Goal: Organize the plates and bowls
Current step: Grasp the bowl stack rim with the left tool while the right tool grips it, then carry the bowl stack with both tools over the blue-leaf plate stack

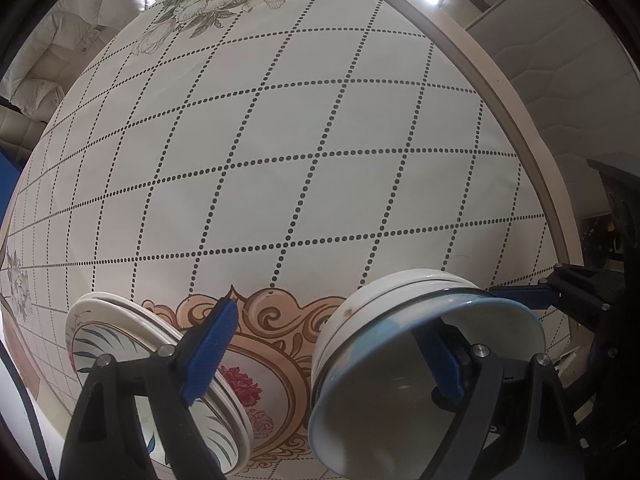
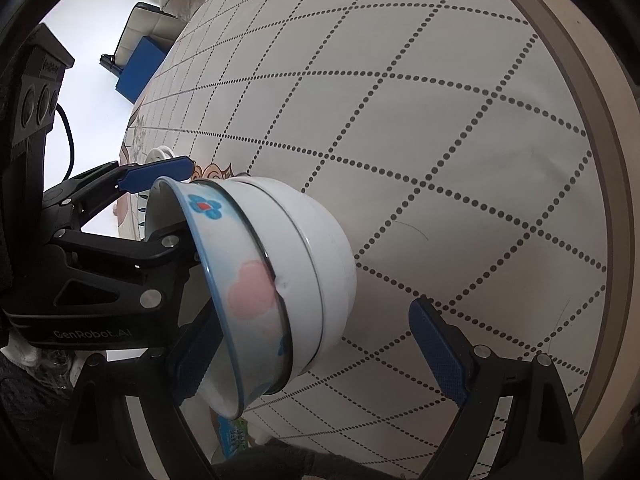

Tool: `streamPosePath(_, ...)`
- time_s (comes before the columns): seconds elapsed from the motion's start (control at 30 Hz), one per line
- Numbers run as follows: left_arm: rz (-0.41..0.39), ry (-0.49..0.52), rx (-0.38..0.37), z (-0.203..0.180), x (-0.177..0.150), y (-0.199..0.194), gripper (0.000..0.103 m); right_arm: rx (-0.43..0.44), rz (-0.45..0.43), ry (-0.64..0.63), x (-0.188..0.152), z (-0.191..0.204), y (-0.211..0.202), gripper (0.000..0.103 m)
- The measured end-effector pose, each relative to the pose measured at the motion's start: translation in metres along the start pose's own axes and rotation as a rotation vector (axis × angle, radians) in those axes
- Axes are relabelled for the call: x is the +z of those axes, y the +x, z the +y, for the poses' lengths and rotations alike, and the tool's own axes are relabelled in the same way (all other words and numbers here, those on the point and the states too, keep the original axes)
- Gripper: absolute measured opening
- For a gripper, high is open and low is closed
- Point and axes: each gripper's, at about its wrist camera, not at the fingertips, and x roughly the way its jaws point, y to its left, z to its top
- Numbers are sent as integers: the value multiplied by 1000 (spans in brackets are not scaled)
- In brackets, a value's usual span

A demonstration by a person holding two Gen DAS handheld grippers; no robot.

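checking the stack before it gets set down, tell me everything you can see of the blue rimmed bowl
The blue rimmed bowl looks like glazed white ceramic with a blue flower and pink cloud shapes painted outside. It is tipped on its side, mouth toward the cameras, and looks empty inside. Two plain white bowls sit nested under its base. One finger of the left gripper reaches inside it; one finger of the right gripper passes behind its rim.

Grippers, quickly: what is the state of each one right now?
Left gripper: open, one finger inside the tilted stacked bowls, not clamped.
Right gripper: open, holding nothing.
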Motion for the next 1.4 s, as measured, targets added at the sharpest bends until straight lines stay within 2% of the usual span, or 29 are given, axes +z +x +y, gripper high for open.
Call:
streamPosePath(0.63, -3, 4, -4, 8, 8, -2, 87, 10, 13, -29, 8, 26, 0, 93)
streamPosePath(1.17, 8, 23, -8, 2, 10, -1, 87, 13, 16, -33, 8, 27, -2, 93)
streamPosePath(1.3, 45, 21, -45, 4, 12, 10, 87, 24, 33, -25, 8, 24, 4, 93)
streamPosePath(1.4, 64, 2, -121, 8, 15, 13, 87, 56, 50, -10, 8, 19, 13, 93)
